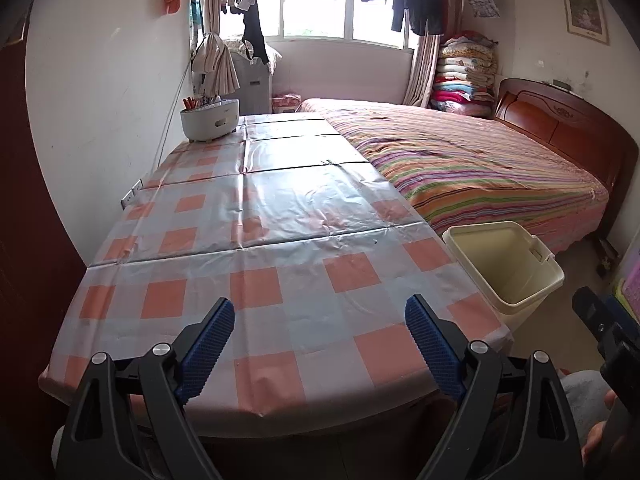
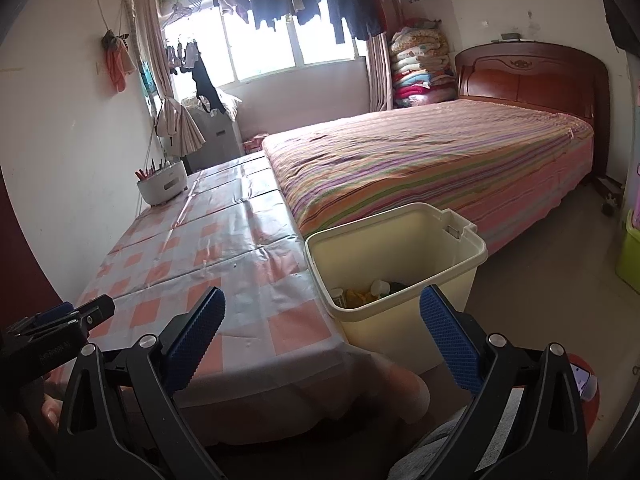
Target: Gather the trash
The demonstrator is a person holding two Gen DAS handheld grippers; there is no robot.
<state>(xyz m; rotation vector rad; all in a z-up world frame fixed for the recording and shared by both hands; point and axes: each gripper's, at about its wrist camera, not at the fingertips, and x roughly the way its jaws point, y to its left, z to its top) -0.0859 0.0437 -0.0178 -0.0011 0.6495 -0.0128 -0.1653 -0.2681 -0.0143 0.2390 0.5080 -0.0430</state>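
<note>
A cream plastic trash bin [image 1: 508, 268] [image 2: 400, 256] stands on the floor at the table's right front corner. In the right wrist view, trash [image 2: 366, 292] lies at its bottom: small bottles and yellow scraps. My left gripper [image 1: 320, 316] hangs open over the table's front edge with nothing between its blue pads. My right gripper [image 2: 322, 312] is open too, held above the table corner and the bin's near rim, empty. Each gripper shows at the edge of the other's view.
The table [image 1: 256, 240] wears a pink and white checked plastic cloth. A white caddy with pens [image 1: 210, 118] sits at its far left by the wall. A bed with a striped sheet [image 1: 480, 160] runs along the right. A person's knee [image 2: 404, 388] shows below.
</note>
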